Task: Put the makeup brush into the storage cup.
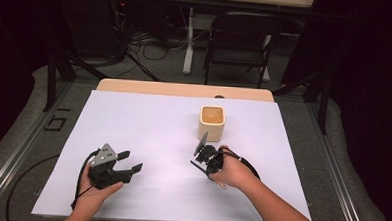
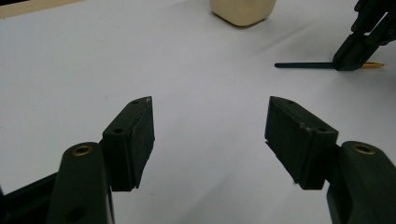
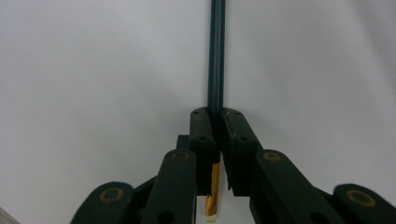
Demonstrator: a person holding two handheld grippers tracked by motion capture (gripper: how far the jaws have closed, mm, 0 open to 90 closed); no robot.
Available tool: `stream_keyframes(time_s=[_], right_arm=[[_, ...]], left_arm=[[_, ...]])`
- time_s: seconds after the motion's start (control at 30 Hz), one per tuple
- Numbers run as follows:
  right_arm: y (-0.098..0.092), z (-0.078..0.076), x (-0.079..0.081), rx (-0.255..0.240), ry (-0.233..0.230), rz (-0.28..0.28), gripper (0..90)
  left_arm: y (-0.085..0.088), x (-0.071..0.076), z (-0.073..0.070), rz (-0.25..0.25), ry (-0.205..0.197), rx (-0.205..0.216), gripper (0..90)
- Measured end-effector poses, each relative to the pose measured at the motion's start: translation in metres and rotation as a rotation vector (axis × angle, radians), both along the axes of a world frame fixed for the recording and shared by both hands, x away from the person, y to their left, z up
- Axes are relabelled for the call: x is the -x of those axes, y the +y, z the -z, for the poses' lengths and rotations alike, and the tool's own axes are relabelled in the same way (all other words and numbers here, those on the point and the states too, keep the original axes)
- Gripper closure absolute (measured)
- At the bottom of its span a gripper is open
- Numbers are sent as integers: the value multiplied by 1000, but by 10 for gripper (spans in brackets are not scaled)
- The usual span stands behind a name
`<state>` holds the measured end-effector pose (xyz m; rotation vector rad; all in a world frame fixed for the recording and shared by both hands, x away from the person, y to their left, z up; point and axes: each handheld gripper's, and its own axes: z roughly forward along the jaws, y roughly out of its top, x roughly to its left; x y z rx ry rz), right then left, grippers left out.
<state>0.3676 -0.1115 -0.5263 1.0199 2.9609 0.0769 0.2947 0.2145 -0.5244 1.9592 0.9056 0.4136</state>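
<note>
High view: the right gripper (image 1: 205, 161) is clamped on a dark pencil (image 1: 198, 166) just near of the cream cup (image 1: 212, 122), while the left gripper (image 1: 130, 160) sits well off to the left

Left gripper view: its jaws gape wide, nothing between them

Right gripper view: the jaws pinch the pencil (image 3: 215, 60), whose long axis runs straight ahead between them, gold end (image 3: 212, 196) trailing back

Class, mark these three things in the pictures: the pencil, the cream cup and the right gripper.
pencil (image 3: 216, 56), right gripper view, on its dark shaft above the jaws.
cream cup (image 1: 212, 123), high view, on its front wall.
right gripper (image 3: 215, 122), right gripper view, at the fingertips clamping the pencil.
</note>
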Motion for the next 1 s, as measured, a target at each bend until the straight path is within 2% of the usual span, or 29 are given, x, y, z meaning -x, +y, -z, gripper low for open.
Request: stream_keyframes(time_s=[0.33, 0.4, 0.5, 0.57, 0.6, 0.8, 0.83, 0.9, 1.0], right_arm=[[1, -5, 0, -3, 3, -8, 834], [1, -6, 0, -22, -2, -12, 834], [2, -14, 0, 9, -3, -30, 835], [3, -14, 3, -32, -14, -23, 835], [3, -16, 3, -10, -19, -35, 835], [7, -27, 5, -14, -22, -52, 835], [7, -27, 5, -40, -23, -54, 835], [8, -30, 7, -11, -36, -60, 836], [10, -35, 8, -23, -25, -74, 835]], left_arm=[[0, 0, 0, 1, -2, -1, 331], [-1, 0, 0, 2, -2, -3, 334], [-2, 1, 0, 3, -4, -6, 338], [-4, 2, 0, 5, -12, -18, 342], [-4, 2, 0, 11, -16, -23, 345], [-12, 5, 1, 35, -39, -69, 355], [-12, 5, 1, 37, -41, -76, 355], [-14, 5, 1, 39, -40, -77, 355], [-16, 5, 0, 37, -52, -105, 355]])
